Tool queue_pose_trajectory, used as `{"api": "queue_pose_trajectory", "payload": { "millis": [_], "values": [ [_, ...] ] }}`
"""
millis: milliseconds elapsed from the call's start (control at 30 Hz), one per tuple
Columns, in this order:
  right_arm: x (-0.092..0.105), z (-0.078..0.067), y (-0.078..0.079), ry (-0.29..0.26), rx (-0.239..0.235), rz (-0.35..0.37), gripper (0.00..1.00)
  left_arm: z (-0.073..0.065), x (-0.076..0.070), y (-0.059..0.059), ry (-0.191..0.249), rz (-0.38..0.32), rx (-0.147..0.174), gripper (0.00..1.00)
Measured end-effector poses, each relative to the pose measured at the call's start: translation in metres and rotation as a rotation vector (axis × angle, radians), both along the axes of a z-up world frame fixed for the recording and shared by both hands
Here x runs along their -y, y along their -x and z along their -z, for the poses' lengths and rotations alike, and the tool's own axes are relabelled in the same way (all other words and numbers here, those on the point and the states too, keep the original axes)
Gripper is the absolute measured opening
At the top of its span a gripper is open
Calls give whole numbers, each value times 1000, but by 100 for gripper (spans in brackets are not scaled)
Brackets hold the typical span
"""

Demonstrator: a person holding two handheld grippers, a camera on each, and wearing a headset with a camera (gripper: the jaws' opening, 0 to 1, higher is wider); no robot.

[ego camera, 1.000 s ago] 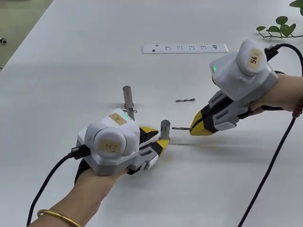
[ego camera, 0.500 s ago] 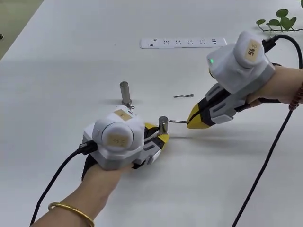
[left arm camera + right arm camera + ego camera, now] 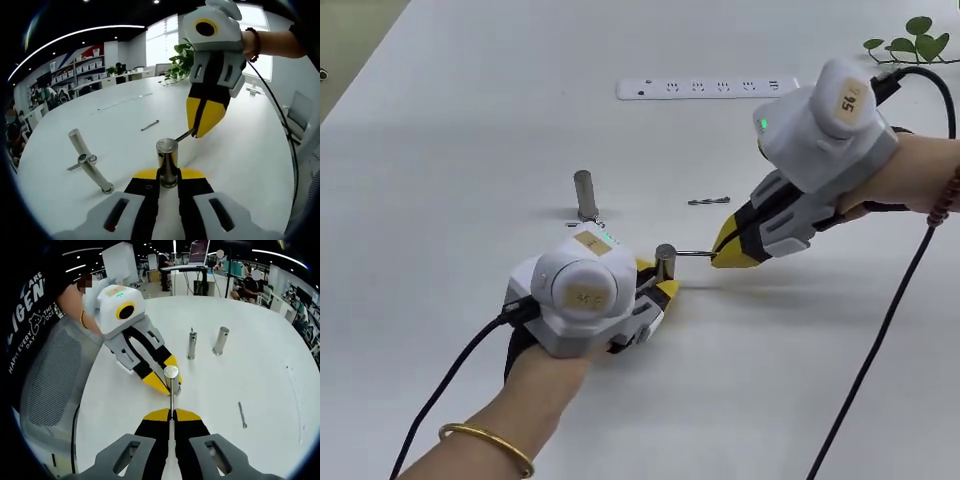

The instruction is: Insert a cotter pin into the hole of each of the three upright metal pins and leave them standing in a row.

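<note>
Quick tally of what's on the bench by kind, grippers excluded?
metal pin: 3
cotter pin: 3
power strip: 1
plant: 1
total: 8

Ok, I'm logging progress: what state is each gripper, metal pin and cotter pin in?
left gripper: shut on the near metal pin, upright.
right gripper: shut on the held cotter pin, tip at that pin.
middle metal pin: standing, fitted cotter pin through it.
far metal pin: standing, bare.
spare cotter pin: lying loose on the table.
</note>
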State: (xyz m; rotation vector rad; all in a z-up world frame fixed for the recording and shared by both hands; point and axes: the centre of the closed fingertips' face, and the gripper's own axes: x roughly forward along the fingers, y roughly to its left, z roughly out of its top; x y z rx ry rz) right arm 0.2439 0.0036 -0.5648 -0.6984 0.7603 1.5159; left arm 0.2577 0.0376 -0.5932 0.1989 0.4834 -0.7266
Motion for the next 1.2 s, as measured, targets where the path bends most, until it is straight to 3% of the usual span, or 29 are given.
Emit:
{"api": "queue_pose_trajectory", "payload": {
  "millis": [567, 800, 1200],
  "values": [
    [-5, 4, -3, 36, 32, -76, 0, 1, 2, 1, 6, 25, -2, 10],
    [-11, 2, -2, 29, 46, -117, 0, 7, 4, 1, -13, 31, -4, 10],
    [-21, -1, 1, 24, 36, -122, 0, 7, 3, 2, -7, 24, 1, 10]
  ]
}}
